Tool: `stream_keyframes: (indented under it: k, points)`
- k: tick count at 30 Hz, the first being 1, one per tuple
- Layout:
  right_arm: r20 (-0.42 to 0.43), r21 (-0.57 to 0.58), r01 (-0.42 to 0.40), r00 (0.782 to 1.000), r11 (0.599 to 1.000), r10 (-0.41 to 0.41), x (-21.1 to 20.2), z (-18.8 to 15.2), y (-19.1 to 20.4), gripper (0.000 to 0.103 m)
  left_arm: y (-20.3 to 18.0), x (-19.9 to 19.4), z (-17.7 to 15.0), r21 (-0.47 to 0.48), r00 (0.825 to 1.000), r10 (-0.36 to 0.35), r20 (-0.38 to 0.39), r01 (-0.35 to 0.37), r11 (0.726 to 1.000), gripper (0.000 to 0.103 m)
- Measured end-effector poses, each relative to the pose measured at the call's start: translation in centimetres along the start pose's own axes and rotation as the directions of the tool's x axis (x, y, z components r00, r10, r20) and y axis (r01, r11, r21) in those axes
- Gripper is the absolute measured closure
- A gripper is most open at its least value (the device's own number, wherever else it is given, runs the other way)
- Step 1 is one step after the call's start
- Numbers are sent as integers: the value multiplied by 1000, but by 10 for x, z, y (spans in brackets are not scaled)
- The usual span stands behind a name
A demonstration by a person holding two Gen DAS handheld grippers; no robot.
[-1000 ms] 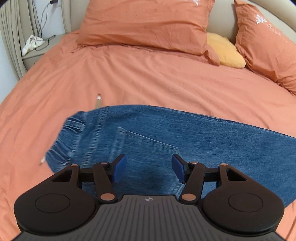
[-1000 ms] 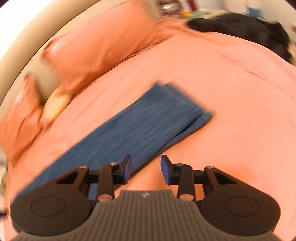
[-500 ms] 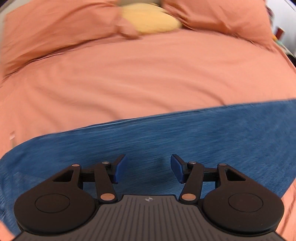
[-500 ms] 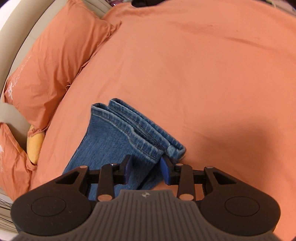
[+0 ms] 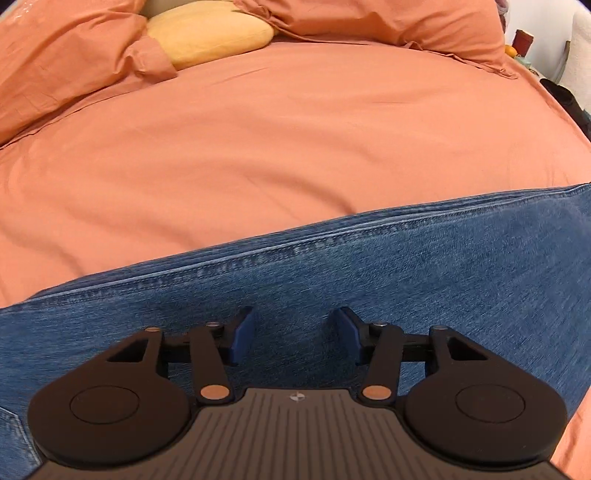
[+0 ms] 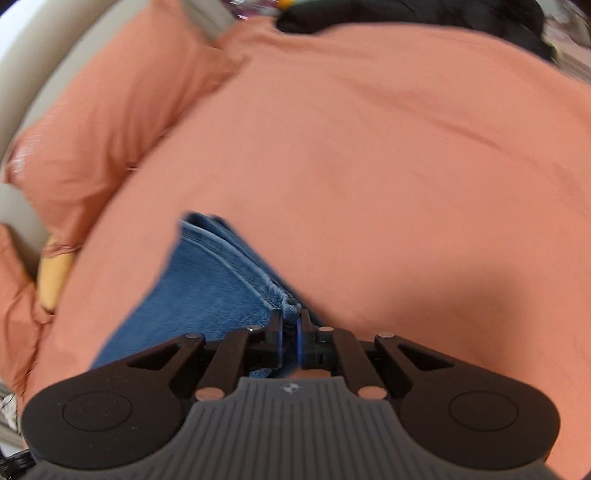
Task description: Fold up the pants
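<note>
Blue denim pants (image 5: 369, 288) lie flat across the orange bed, folded lengthwise with a stitched seam along the far edge. My left gripper (image 5: 293, 332) is open and hovers low over the middle of the leg, its blue pads (image 5: 242, 332) apart and empty. In the right wrist view the leg hems (image 6: 221, 273) are in front of me. My right gripper (image 6: 290, 332) is shut on the near corner of the hems. This view is blurred.
The orange bedsheet (image 5: 295, 147) spreads beyond the pants. Orange pillows (image 5: 66, 55) and a yellow cushion (image 5: 210, 31) lie at the head of the bed. A dark bundle (image 6: 424, 18) lies at the far edge in the right wrist view.
My right gripper moved onto the leg hems and closed on their corner. My left gripper slid from the waistband and pocket area along the leg to the right, staying open.
</note>
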State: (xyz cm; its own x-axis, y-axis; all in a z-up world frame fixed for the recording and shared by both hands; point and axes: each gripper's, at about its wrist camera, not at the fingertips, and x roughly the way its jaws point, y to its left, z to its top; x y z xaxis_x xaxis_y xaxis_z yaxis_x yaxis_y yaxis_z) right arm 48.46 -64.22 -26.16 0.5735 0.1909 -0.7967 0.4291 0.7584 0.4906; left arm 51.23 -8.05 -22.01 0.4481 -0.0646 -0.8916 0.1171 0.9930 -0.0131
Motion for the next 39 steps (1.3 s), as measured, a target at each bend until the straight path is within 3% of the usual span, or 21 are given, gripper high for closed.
stream_keyframes:
  k: [5, 7, 11, 17, 23, 24, 25, 26, 29, 31, 34, 35, 37, 39]
  points:
    - [5, -110, 31, 1000, 993, -31, 6, -2, 11, 96, -1, 0, 3, 34, 1000, 3, 8, -3, 999, 42]
    - [41, -212, 82, 996, 974, -74, -6, 3, 25, 66, 5, -8, 5, 38, 1000, -3, 20, 3, 999, 41]
    - [63, -353, 54, 997, 934, -34, -14, 19, 53, 66, 29, -26, 3, 72, 999, 26, 31, -29, 997, 39]
    - [58, -457, 68, 997, 887, -46, 23, 35, 110, 57, 91, -44, -5, 100, 993, 116, 3, -116, 988, 31]
    - [67, -489, 117, 993, 865, -96, 59, 44, 140, 60, 132, -39, -12, 131, 987, 160, -19, -156, 979, 29]
    - [65, -493, 127, 992, 861, -109, 64, 44, 143, 65, 134, -35, -10, 150, 987, 157, -23, -152, 977, 29]
    - [63, -501, 139, 990, 854, -124, 68, 43, 145, 85, 134, -31, -9, 176, 987, 157, -26, -150, 973, 29]
    - [56, -510, 148, 989, 848, -139, 71, 43, 147, 92, 131, -25, -7, 216, 987, 159, -27, -150, 965, 29]
    - [62, -528, 169, 985, 832, -160, 71, 39, 151, 94, 126, -13, -2, 336, 983, 183, -2, -172, 926, 28]
    - [68, -545, 183, 982, 818, -175, 70, 37, 156, 95, 126, -7, 1, 376, 986, 167, -8, -151, 914, 29]
    - [74, -553, 204, 978, 808, -197, 70, 36, 160, 95, 130, 0, 9, 398, 991, 115, -62, -81, 914, 39]
    - [75, -552, 209, 977, 807, -201, 70, 35, 160, 95, 132, 2, 10, 393, 993, 92, -79, -54, 918, 55]
    - [76, -551, 214, 976, 807, -206, 71, 34, 161, 98, 134, 4, 11, 373, 992, 63, -111, -17, 928, 78]
    - [83, -552, 222, 974, 804, -212, 71, 31, 162, 99, 128, 4, 7, 391, 992, 80, -98, -36, 920, 85]
